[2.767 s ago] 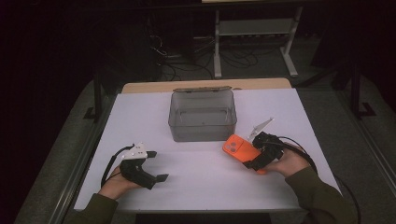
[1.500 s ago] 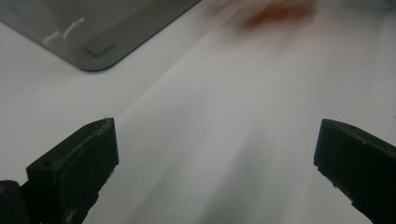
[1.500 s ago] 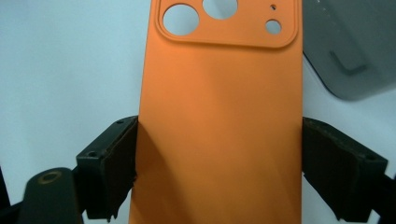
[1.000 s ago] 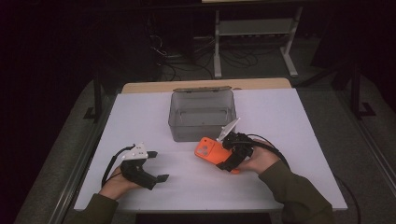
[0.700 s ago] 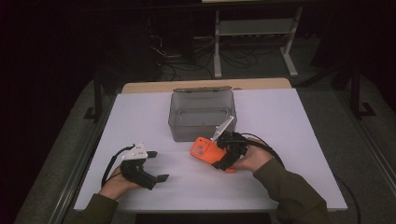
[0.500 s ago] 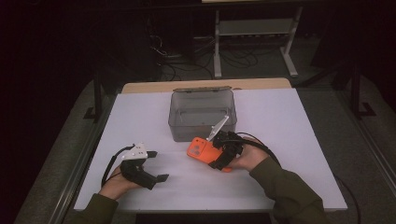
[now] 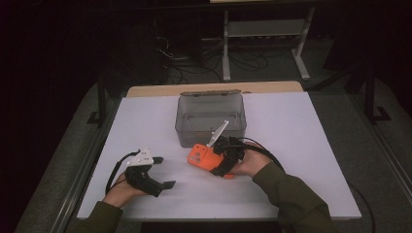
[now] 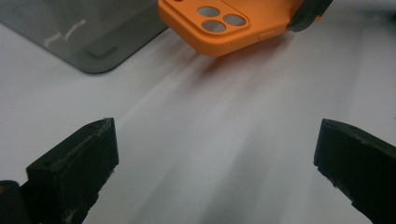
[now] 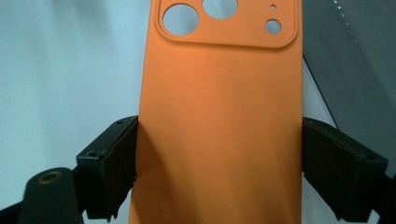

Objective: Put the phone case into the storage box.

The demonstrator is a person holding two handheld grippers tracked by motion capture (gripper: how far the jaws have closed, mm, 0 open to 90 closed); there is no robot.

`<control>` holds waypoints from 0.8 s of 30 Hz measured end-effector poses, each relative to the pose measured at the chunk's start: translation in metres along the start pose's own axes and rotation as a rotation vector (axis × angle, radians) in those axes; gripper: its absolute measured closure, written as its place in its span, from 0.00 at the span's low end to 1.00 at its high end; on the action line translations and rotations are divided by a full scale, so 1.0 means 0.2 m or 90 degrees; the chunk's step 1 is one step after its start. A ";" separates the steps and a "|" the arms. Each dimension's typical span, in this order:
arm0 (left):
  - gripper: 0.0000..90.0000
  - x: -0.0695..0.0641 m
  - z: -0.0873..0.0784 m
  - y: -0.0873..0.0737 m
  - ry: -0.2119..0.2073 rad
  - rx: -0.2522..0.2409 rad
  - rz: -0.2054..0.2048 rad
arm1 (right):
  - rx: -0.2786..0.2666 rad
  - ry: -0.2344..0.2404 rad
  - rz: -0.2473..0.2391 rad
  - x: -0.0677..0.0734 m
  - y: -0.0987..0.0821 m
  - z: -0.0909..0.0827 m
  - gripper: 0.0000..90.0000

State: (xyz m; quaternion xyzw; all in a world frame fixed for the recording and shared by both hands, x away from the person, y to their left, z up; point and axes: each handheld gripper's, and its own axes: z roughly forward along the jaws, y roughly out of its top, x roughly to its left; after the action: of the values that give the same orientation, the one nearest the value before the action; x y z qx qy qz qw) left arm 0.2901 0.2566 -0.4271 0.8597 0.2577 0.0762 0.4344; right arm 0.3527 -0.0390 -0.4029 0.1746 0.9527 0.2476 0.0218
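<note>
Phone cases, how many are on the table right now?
1. The orange phone case is clamped across its width in the right tongs, just in front of the grey plastic bin. More could be hidden inside the bin.

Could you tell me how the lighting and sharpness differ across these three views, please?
High view: only the white table is lit and the room behind is nearly black. Left gripper view: the orange phone case casts a soft shadow beneath itself, and the tabletop is streaked and soft. Right gripper view: the case is evenly lit and matte, without glare.
</note>
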 end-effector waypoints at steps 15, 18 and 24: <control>0.00 -0.02 0.01 0.02 0.004 -0.014 0.010 | 0.000 0.001 0.000 0.00 -0.01 -0.01 0.17; 0.00 -0.02 0.02 0.03 0.003 -0.015 0.014 | -0.001 0.000 0.001 -0.01 -0.01 -0.01 0.17; 0.00 -0.02 0.04 0.07 -0.001 -0.016 0.020 | -0.002 -0.001 -0.002 -0.01 -0.01 -0.02 0.17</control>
State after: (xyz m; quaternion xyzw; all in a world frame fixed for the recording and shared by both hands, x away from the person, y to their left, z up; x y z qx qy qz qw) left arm 0.2944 0.2427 -0.4203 0.8582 0.2430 0.0855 0.4439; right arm 0.3534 -0.0440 -0.4009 0.1730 0.9526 0.2492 0.0231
